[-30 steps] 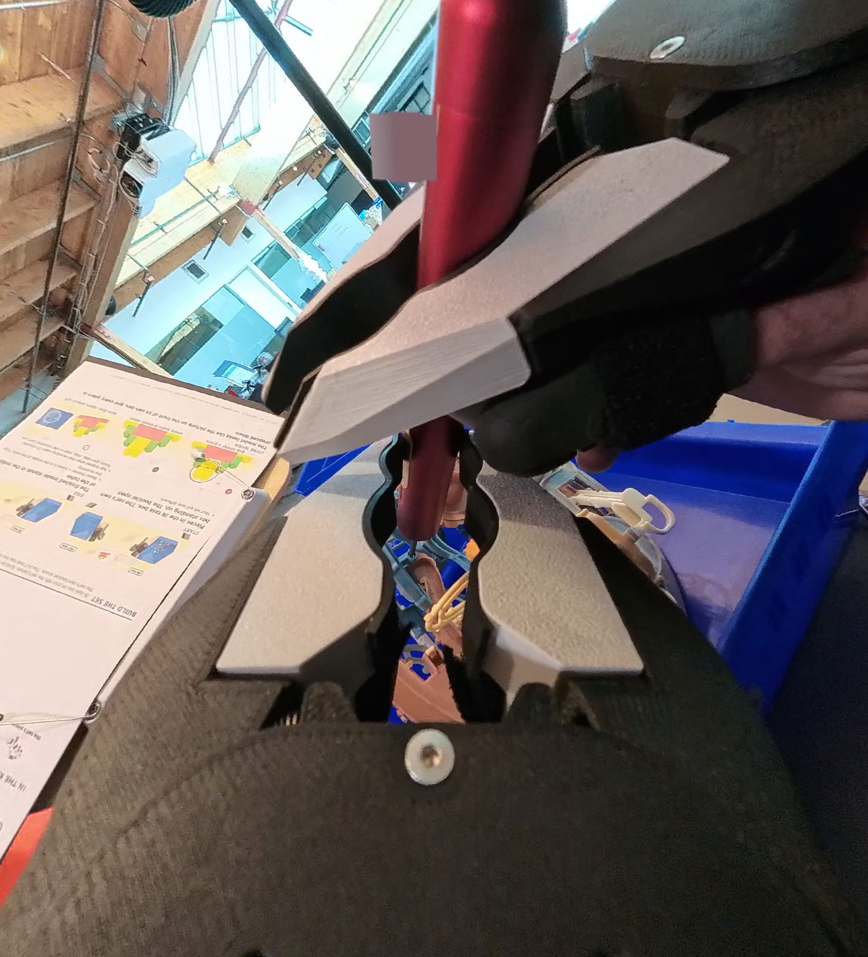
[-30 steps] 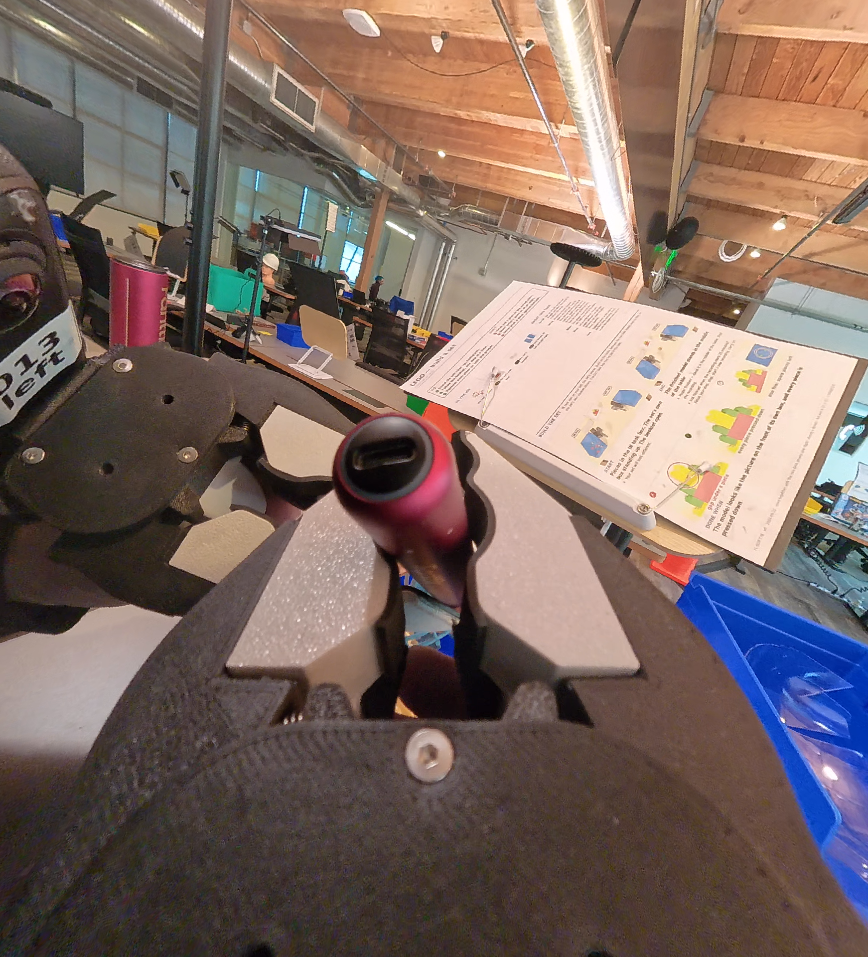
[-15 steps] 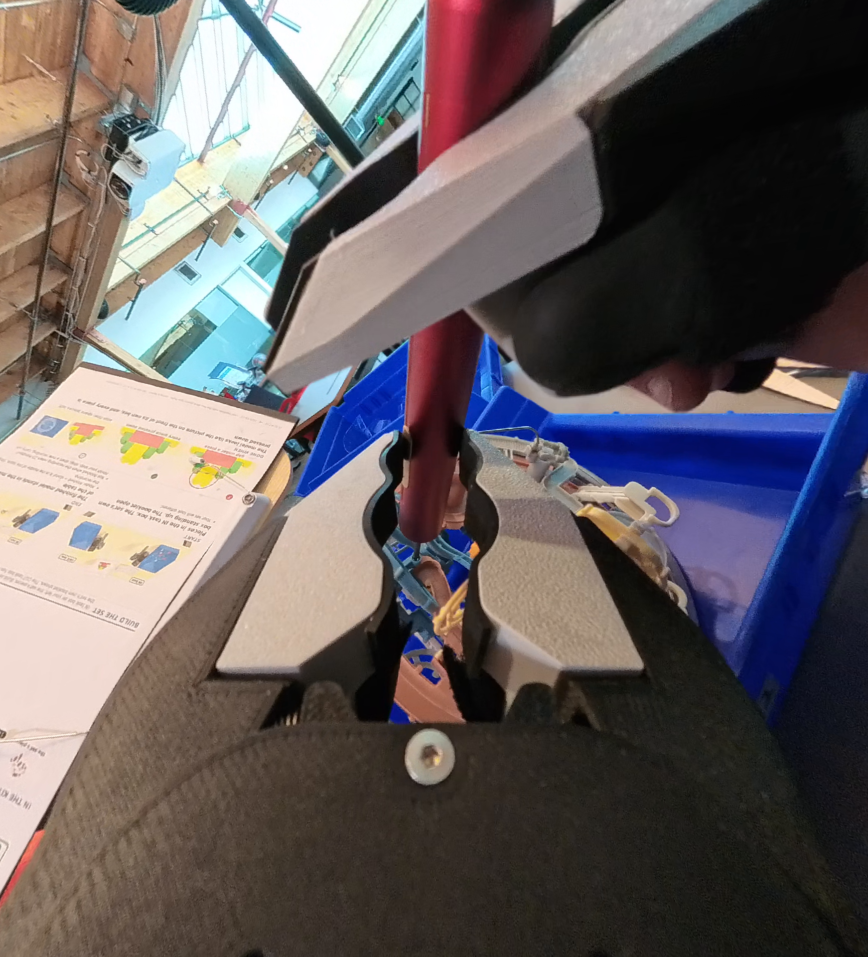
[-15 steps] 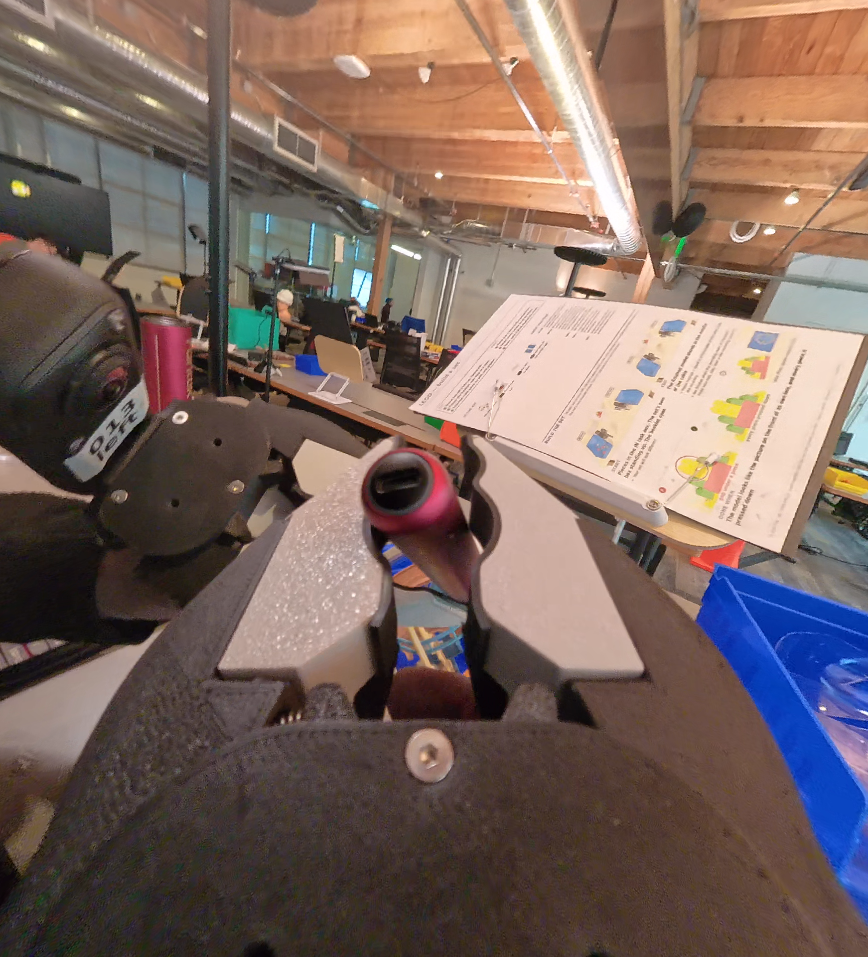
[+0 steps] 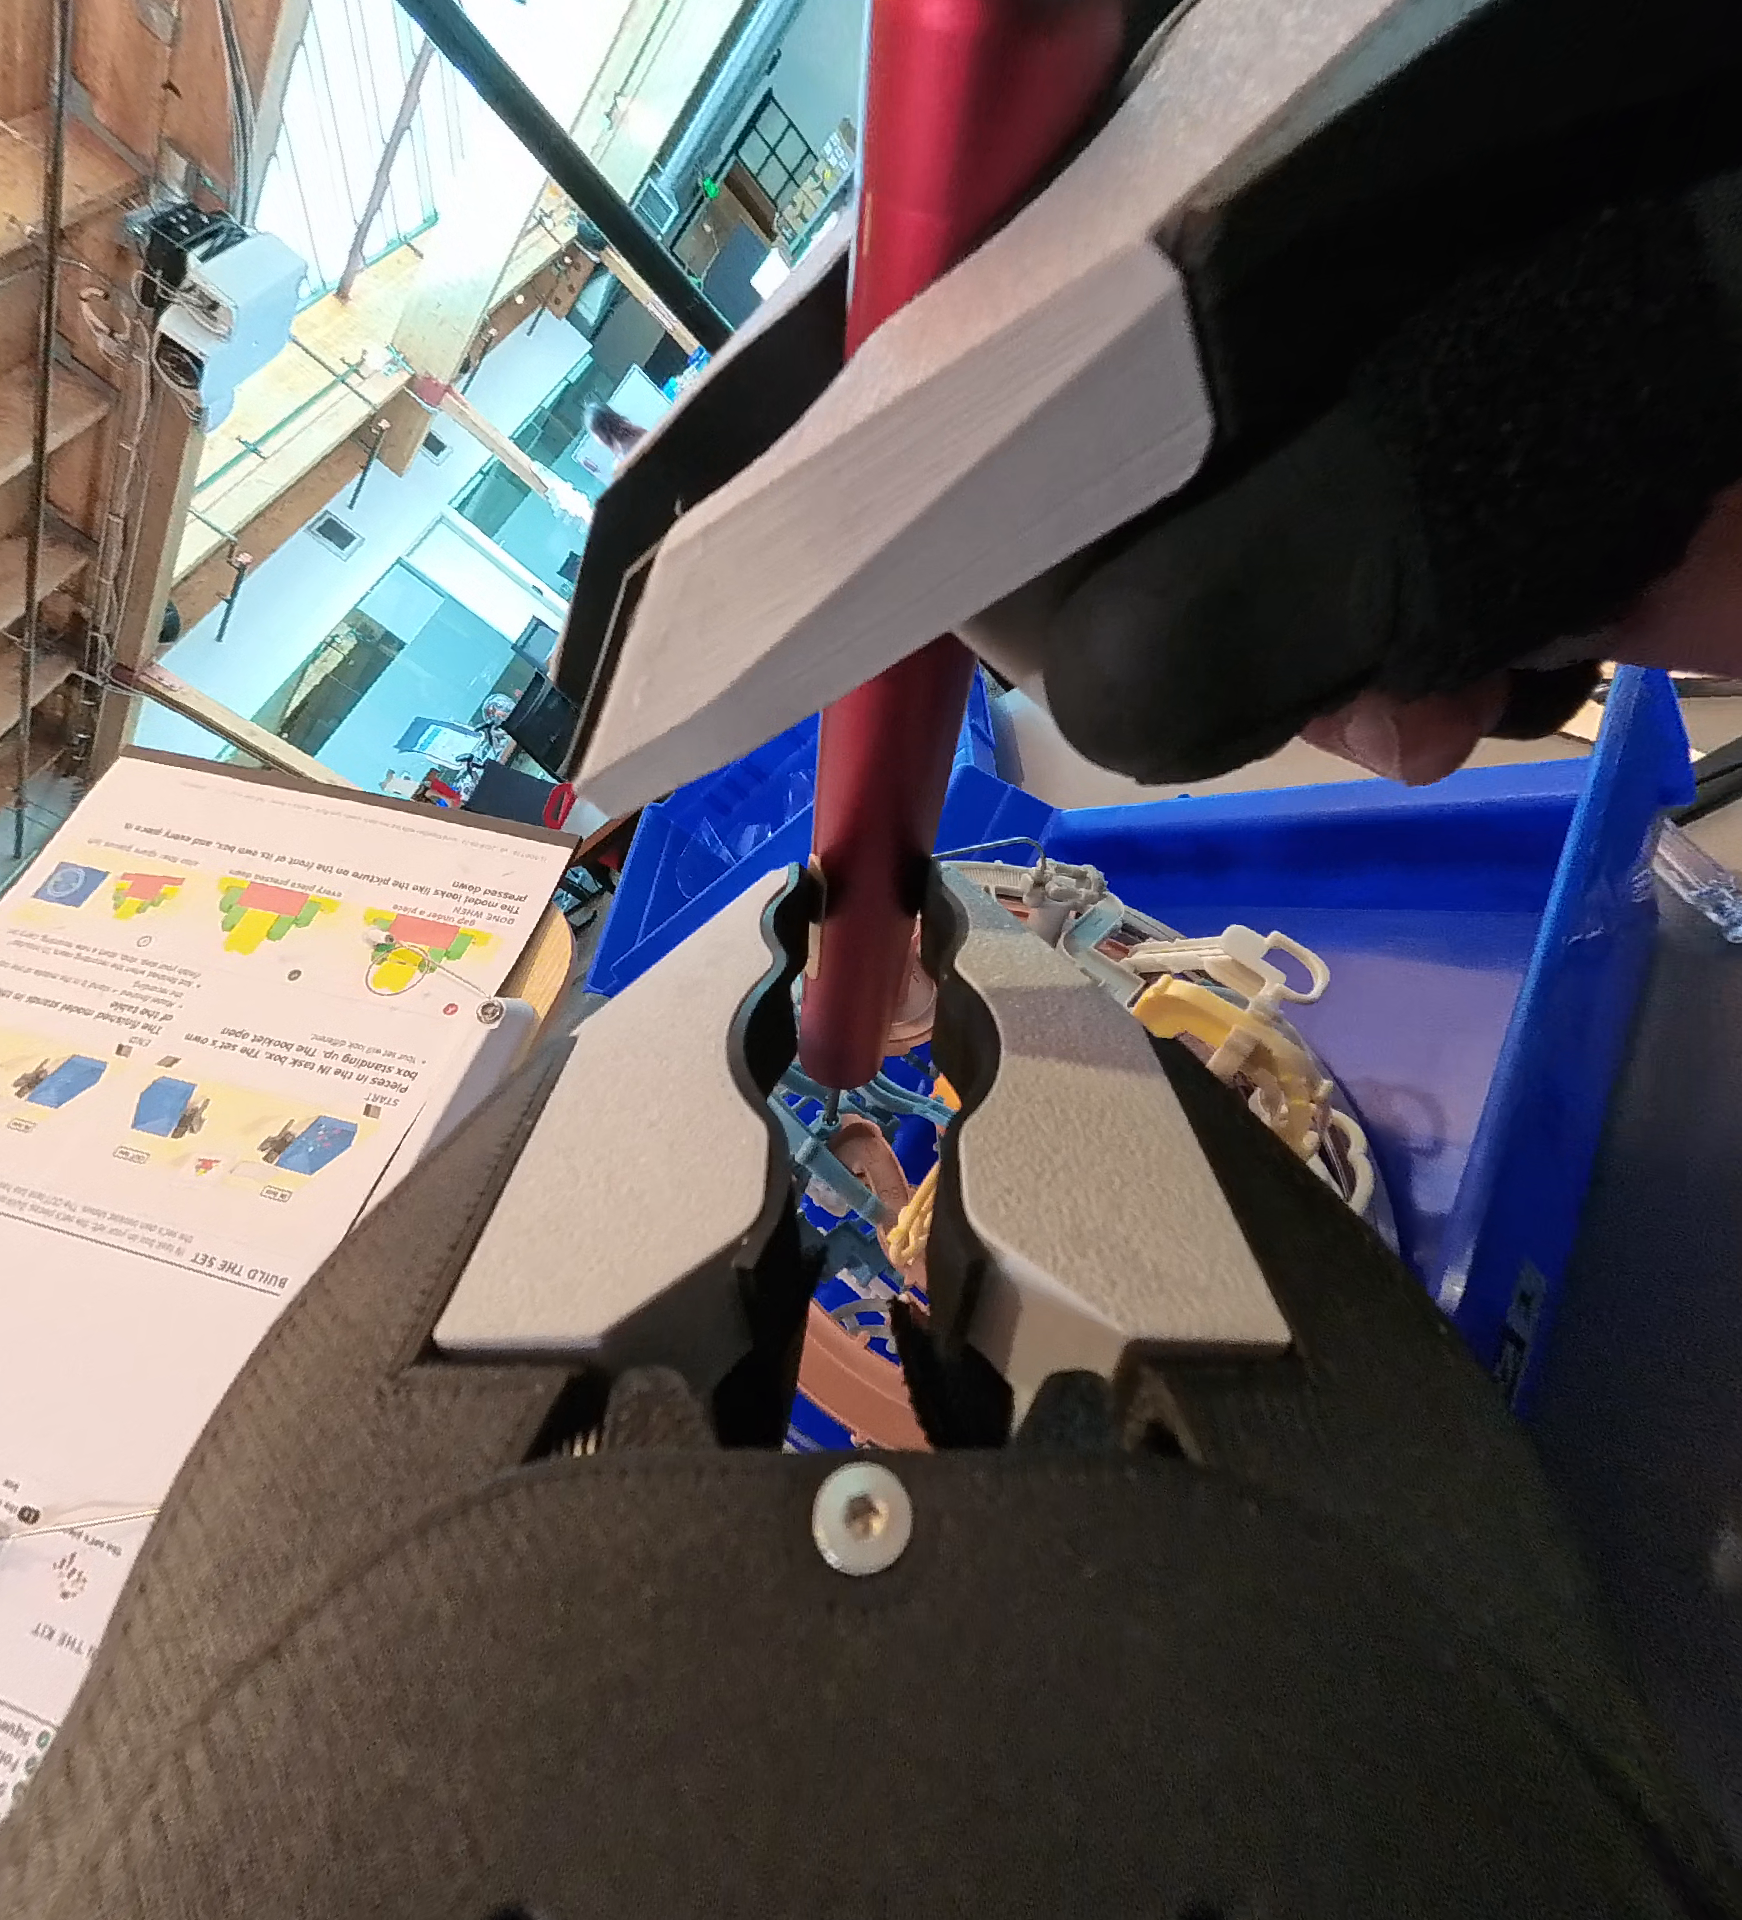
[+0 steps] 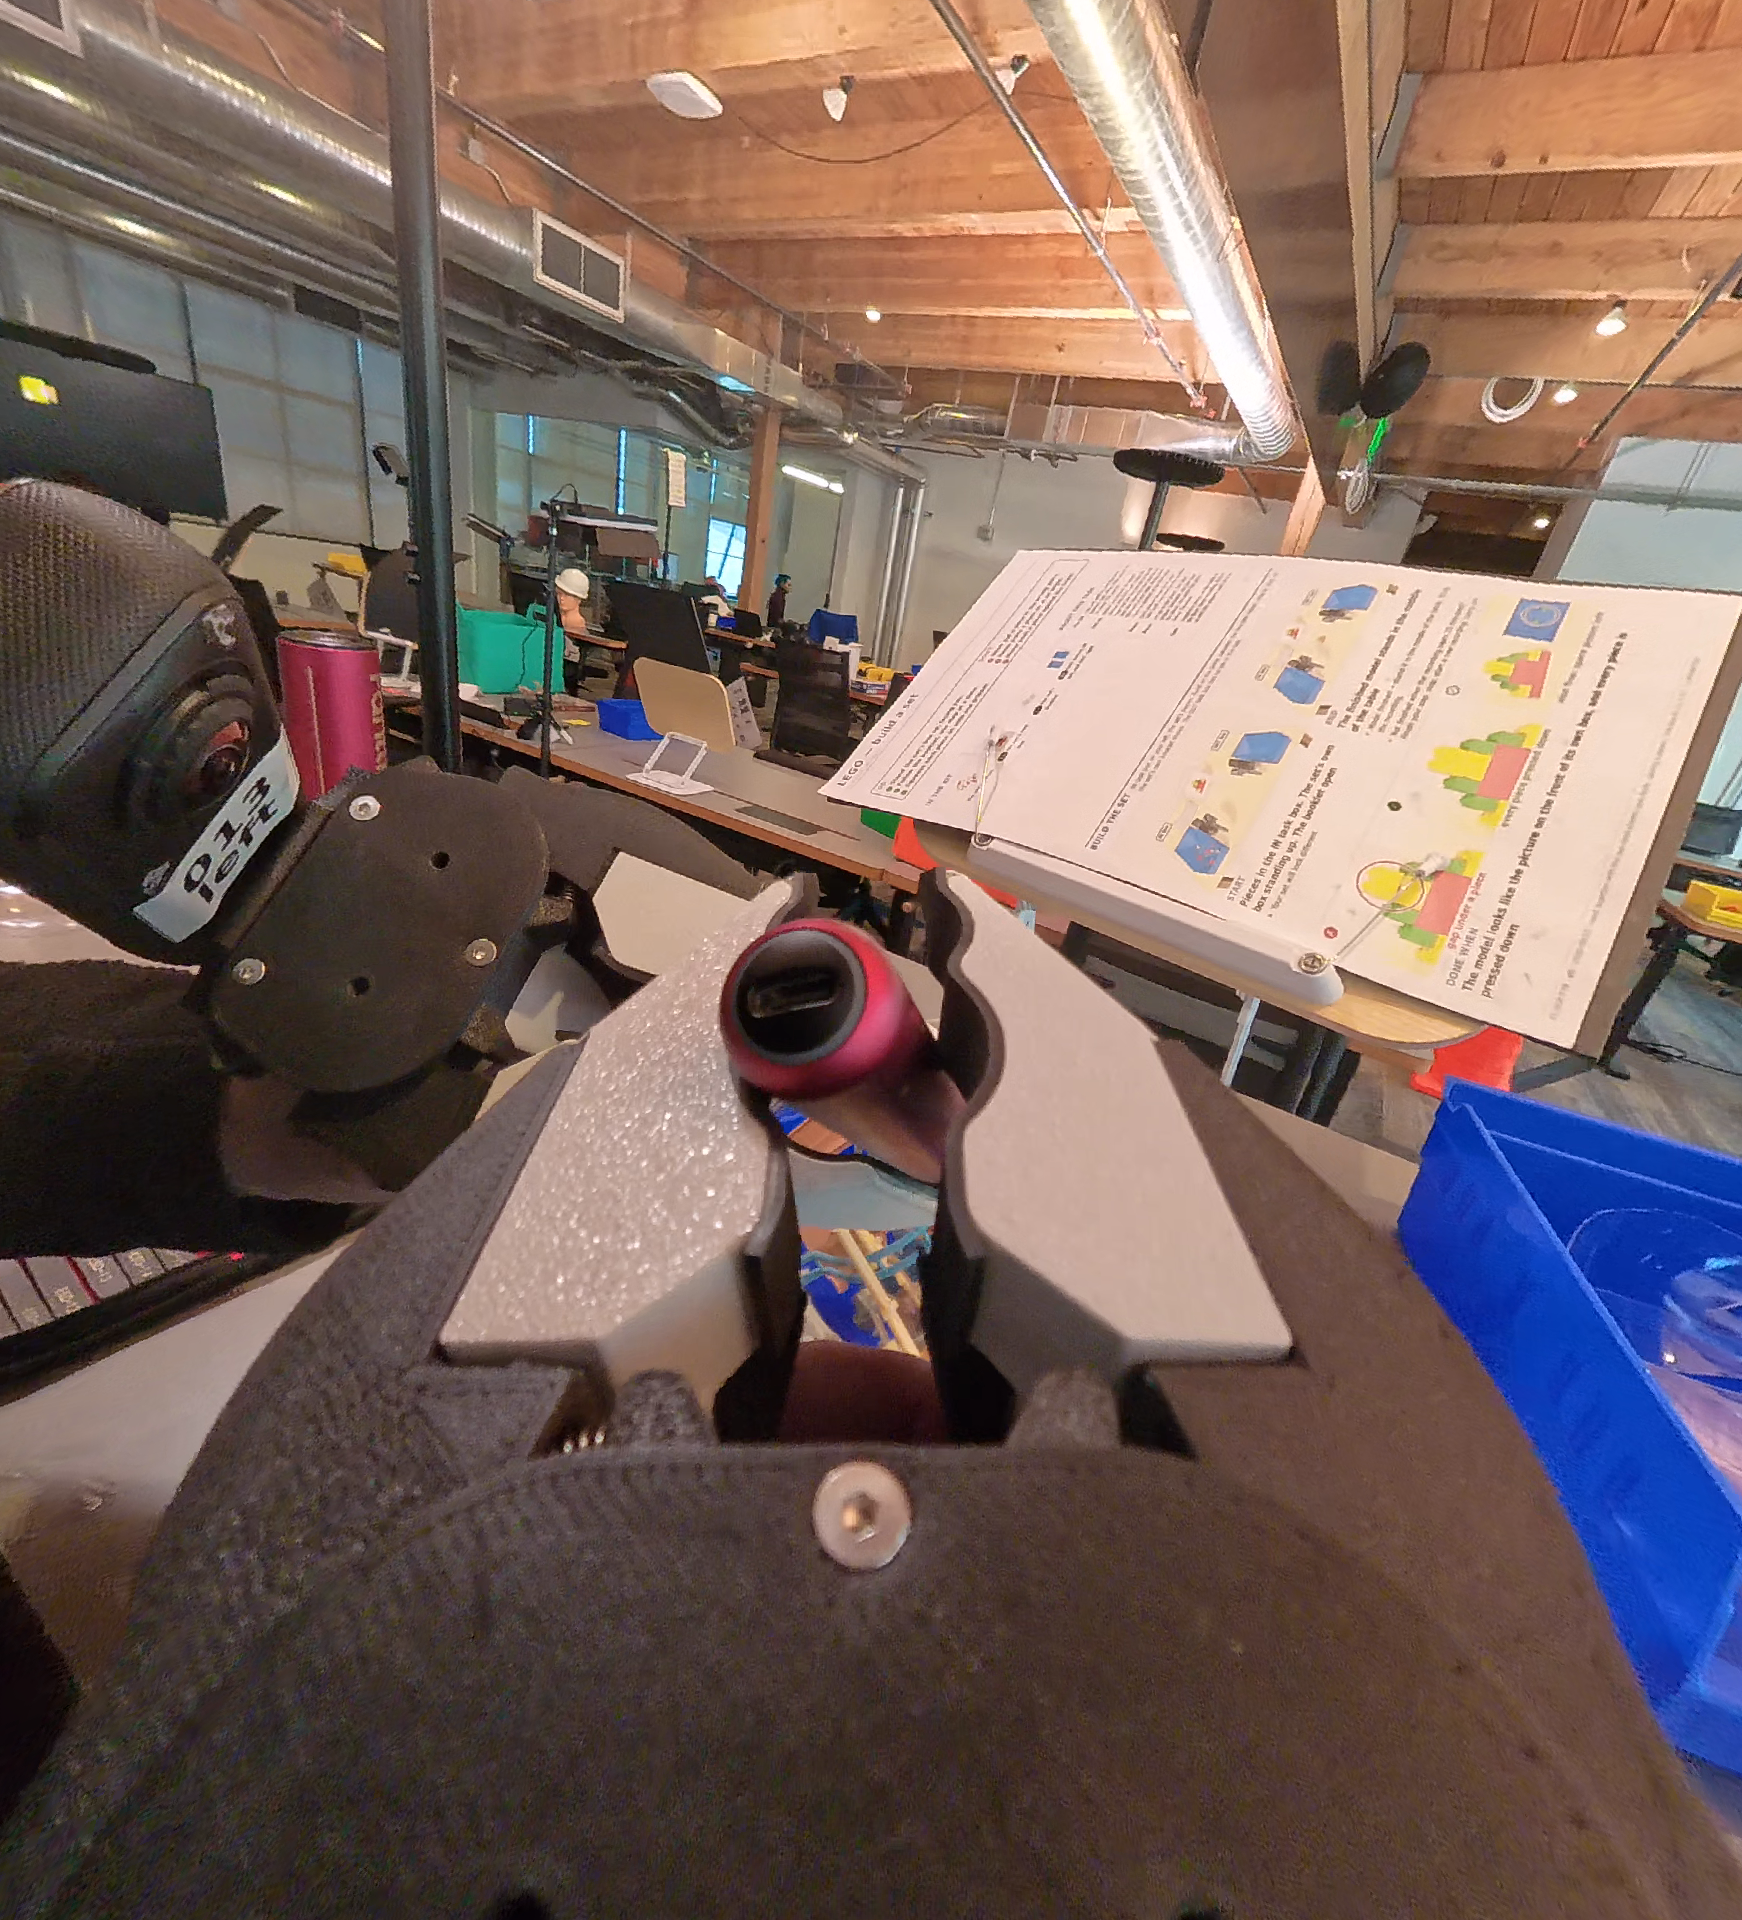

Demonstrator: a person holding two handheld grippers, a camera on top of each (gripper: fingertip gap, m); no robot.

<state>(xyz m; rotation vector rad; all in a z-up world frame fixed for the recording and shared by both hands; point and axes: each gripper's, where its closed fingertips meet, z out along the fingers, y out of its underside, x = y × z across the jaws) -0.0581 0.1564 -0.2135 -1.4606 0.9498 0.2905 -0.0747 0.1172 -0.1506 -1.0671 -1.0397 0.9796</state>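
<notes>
- We are seeing the left gripper [image 5: 862, 914] with its fingers closing on the lower end of a red metal electric screwdriver [image 5: 872, 904], the shaft sitting between the notched inner edges of the two grey pads.
- The right gripper [image 6: 862, 997] is clamping the same screwdriver higher up; its butt end, with a charging port, is pointing back at the right wrist camera.
- The screwdriver's thin bit is pointing down into a blue bin [image 5: 1532, 1049] on the desk, just above blue-grey and yellow plastic model pieces [image 5: 1231, 997] lying in it.
- A second blue bin [image 6: 1615, 1340] is sitting at the desk's right side.
- A printed instruction sheet [image 5: 171, 1132] is leaning on a stand just beside the bins.
- A gloved hand [image 5: 1366, 582] is gripping the right gripper.
</notes>
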